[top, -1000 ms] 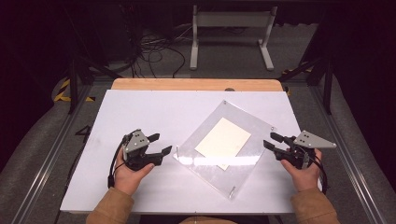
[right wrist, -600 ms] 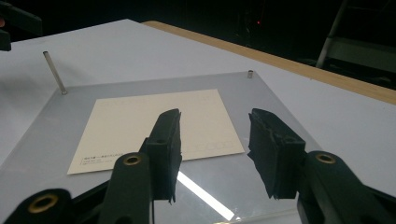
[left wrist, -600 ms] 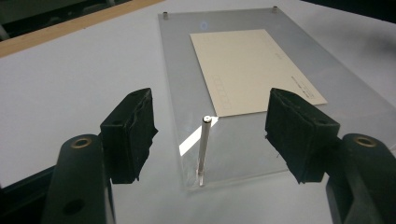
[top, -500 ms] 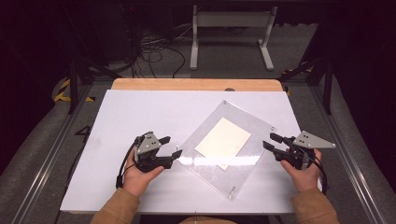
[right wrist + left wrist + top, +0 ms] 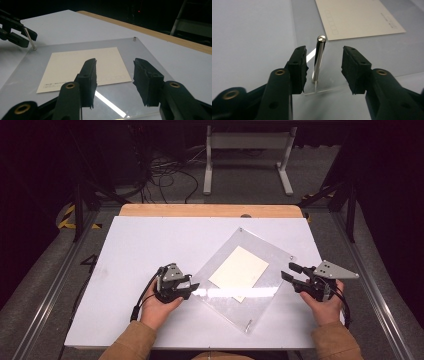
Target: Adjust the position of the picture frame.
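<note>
card [image 5: 359,18] print too small to read

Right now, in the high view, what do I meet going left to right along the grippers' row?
Left gripper, its jaws just closing around the metal pin at the clear panel's corner → cream card inside the clear panel → right gripper.
</note>
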### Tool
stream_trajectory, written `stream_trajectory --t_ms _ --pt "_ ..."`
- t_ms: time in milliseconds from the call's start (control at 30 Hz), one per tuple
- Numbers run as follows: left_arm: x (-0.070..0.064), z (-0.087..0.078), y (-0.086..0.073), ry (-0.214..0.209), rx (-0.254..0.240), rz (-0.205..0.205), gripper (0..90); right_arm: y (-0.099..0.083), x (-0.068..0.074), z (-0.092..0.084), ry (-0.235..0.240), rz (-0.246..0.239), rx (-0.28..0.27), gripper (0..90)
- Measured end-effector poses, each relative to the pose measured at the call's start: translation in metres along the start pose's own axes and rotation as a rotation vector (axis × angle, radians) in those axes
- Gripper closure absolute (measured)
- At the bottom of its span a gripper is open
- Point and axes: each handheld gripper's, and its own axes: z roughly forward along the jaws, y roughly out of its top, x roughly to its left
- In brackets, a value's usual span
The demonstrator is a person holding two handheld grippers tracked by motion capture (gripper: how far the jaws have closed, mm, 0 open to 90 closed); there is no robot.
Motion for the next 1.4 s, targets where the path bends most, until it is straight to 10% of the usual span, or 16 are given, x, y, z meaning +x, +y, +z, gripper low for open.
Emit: stream_trajectory --t_ms 200,733,1400 --pt "0.000 -0.001 0.000 0.043 0.021 0.023 84.3 0.000 0.000 0.000 0.000 0.001 0.000 53.1" --pt "0.016 -0.019 0.015 0.047 -0.020 0.013 85.1 -0.001 0.003 -0.006 -0.001 -0.001 -0.002 53.1" --pt "0.072 0.008 0.024 0.177 -0.013 -0.156 84.4 -0.003 0.014 -0.019 0.008 -0.003 0.013 55.1"
